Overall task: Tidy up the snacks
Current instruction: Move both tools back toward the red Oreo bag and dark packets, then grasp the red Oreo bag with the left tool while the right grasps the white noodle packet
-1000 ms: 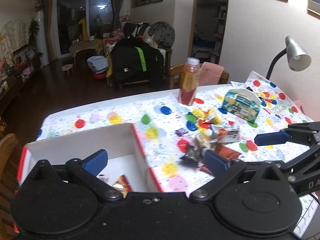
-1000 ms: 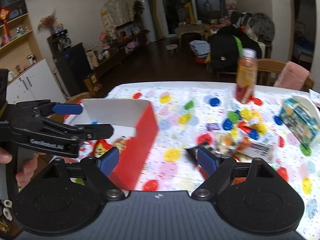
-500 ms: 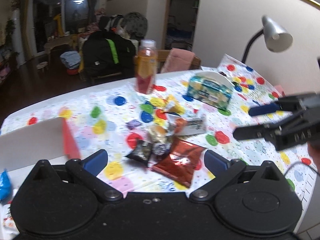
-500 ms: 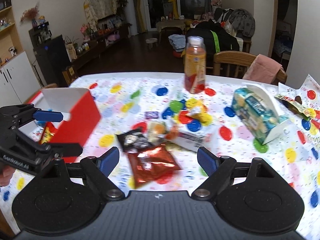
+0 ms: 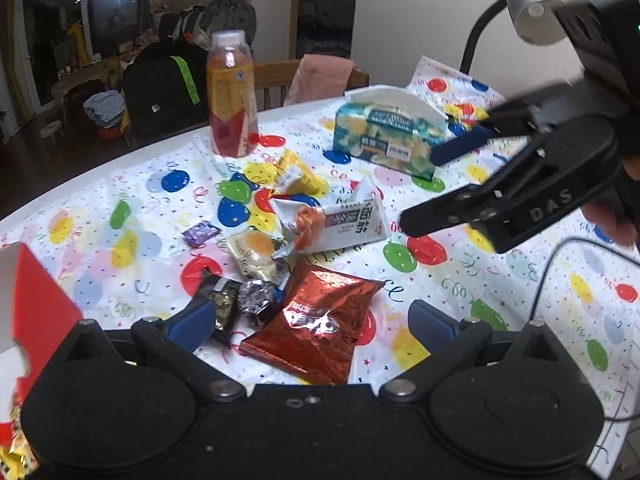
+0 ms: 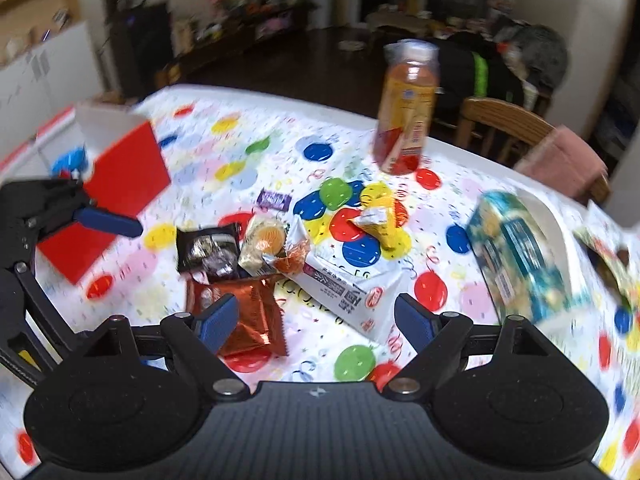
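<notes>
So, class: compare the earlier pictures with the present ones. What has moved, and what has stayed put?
Both grippers swung away from the red box toward the snack pile: the left gripper now frames the red foil packet, and the right gripper hangs above the white packet. Neither took hold of anything. Jaws stayed open; bottle and snacks unmoved.

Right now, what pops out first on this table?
The heap of snacks in the middle of the balloon tablecloth grabs you first, with a shiny red bag at its near edge. Behind the heap stands a tall juice bottle, and a tissue box sits to its right. At the left edge is a red box, and both tools hover open over the table.
</notes>
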The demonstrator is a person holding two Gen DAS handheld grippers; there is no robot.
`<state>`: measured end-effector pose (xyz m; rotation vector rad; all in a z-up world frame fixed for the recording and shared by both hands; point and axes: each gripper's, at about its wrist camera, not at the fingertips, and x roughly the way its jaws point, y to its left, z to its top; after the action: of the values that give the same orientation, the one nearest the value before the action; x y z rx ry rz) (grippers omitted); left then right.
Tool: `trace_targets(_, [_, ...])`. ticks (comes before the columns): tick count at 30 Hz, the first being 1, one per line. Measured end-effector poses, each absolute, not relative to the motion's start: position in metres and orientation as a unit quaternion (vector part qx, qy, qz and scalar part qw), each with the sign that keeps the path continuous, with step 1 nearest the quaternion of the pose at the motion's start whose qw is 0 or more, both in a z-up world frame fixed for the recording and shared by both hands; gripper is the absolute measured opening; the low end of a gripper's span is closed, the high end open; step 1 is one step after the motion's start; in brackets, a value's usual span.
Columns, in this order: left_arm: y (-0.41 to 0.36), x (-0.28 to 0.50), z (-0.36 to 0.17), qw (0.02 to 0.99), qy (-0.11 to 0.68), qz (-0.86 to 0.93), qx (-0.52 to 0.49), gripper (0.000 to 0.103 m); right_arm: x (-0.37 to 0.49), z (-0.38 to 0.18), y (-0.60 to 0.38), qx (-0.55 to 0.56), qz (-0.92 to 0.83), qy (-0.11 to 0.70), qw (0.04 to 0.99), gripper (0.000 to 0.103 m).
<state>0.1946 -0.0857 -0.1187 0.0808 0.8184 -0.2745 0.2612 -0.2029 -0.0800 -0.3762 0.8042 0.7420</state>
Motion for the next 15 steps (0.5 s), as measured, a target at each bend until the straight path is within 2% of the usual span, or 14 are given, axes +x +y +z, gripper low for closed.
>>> trace_targets(3, [-0.093, 0.202, -0.127, 0.905, 0.401, -0.135, 0.053, 0.101, 0.274, -0.088, -0.190, -0.218, 0.366, 0.376, 0.823, 0.085])
trace_targets(9, [-0.111, 0.212, -0.146, 0.896, 0.406, -0.151, 0.102, 0.090, 0.289, -0.105, -0.169, -0.270, 0.395, 0.371, 0.796, 0.084])
trace_targets(12, [-0.119, 0.215, -0.155, 0.889, 0.411, -0.159, 0.123, 0.082, 0.294, -0.110, -0.162, -0.284, 0.408, 0.369, 0.785, 0.078])
trace_targets(15, [-0.125, 0.219, -0.162, 0.886, 0.413, -0.158, 0.140, 0.081, 0.300, -0.116, -0.159, -0.297, 0.414, 0.367, 0.779, 0.074])
